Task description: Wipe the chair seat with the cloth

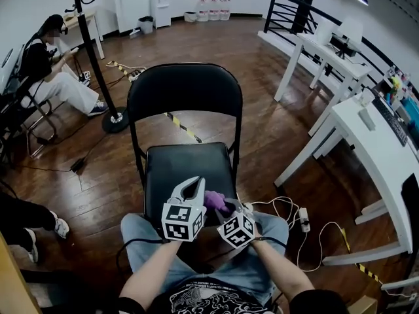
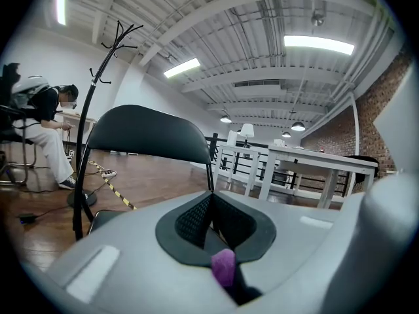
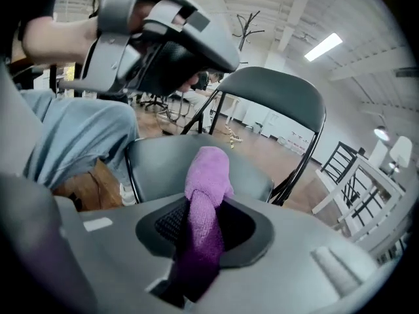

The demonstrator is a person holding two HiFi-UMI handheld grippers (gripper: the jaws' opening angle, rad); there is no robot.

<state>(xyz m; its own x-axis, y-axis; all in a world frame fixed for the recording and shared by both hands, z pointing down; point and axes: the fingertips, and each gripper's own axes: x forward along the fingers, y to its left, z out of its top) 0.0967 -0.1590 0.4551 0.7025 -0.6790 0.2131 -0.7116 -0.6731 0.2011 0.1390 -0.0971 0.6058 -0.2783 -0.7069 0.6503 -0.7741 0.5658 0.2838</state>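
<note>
A black folding chair [image 1: 185,90] faces me, its padded seat [image 1: 186,169] just beyond my knees. Over the seat's front edge my right gripper [image 1: 227,209] is shut on a purple cloth [image 1: 215,201]. In the right gripper view the cloth [image 3: 208,175] stands up in a roll between the jaws of this gripper [image 3: 203,222], with the seat [image 3: 157,159] behind it. My left gripper [image 1: 194,184] hovers beside it to the left, shut, its tips together [image 2: 211,205]. A small purple bit [image 2: 222,267] shows at the base of its jaws. The chair back [image 2: 141,133] rises ahead of it.
White tables [image 1: 373,129] stand at the right, with a power strip [image 1: 303,218] and cables on the wooden floor. A coat stand [image 1: 98,64] and a seated person [image 1: 52,70] are at the left. Striped tape [image 1: 183,126] lies under the chair.
</note>
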